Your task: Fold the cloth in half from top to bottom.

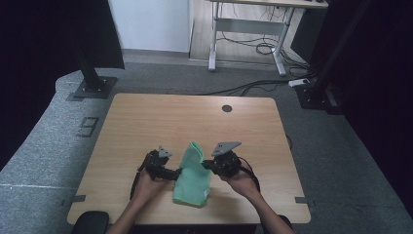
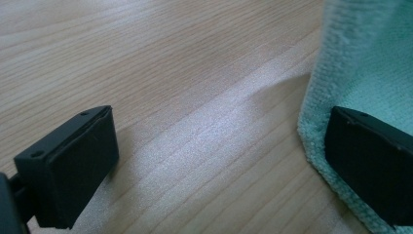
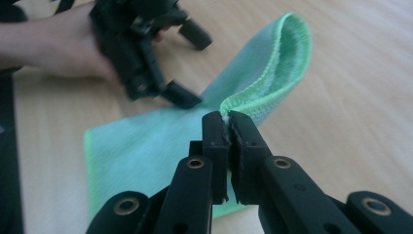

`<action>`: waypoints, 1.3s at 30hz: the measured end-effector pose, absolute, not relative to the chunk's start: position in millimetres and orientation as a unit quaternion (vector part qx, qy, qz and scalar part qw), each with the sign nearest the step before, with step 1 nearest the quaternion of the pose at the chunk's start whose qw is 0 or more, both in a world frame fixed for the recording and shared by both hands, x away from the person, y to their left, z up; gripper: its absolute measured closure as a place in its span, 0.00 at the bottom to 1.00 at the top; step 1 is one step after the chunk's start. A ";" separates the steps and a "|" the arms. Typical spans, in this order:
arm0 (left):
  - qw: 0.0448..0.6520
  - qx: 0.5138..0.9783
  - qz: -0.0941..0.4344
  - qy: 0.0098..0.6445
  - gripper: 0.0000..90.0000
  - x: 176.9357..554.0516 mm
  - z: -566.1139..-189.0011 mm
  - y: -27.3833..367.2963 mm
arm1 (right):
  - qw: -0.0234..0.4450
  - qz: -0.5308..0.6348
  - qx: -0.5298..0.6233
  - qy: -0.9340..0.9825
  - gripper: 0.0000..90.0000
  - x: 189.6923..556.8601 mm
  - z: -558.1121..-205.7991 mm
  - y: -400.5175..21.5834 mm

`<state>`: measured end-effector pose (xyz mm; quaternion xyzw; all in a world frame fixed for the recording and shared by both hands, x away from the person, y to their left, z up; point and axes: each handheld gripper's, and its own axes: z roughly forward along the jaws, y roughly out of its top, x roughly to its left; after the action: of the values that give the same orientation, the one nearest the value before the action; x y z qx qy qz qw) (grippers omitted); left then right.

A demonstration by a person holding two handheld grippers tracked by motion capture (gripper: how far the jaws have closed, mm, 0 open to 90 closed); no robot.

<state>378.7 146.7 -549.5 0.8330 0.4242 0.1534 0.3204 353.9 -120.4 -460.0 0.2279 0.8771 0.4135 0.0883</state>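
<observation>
Now, by label:
Right gripper point(image 3: 228, 119): clamped on green cloth point(image 3: 146, 146) edge, lifting it.
Left gripper point(image 2: 219, 161): wide, one jaw on cloth.
Worktop point(image 1: 146, 122): wooden.

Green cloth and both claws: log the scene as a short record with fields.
surface: wooden table
item: green cloth, near part flat, far part lifted and doubled over
right claw: shut on the cloth's edge, holding it above the table
left claw: open, low at the cloth's side, one finger over the cloth, the other over bare wood
hands: one on each claw
</observation>
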 end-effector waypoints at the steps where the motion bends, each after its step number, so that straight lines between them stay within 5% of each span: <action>1: 0.320 0.833 0.154 0.424 0.00 378.6 -549.4 146.7 | 0.086 0.413 0.225 0.878 0.94 350.7 -461.5 -120.9; 21: 0.320 0.830 0.155 0.429 0.00 377.7 -549.6 146.1 | 0.019 0.382 0.227 0.896 0.94 300.8 -519.8 -115.2; 31: 0.319 0.829 0.156 0.431 0.00 382.1 -549.6 146.0 | 0.052 0.354 0.236 0.904 0.95 300.6 -532.0 -113.0; 39: 0.319 0.828 0.156 0.434 0.00 413.8 -549.3 145.7 | 0.071 0.362 0.275 0.888 0.95 334.0 -534.9 -121.6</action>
<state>413.8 145.7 -549.3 0.8277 0.4342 0.1560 0.3195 334.0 -121.6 -534.9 0.2747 0.8882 0.3615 0.0708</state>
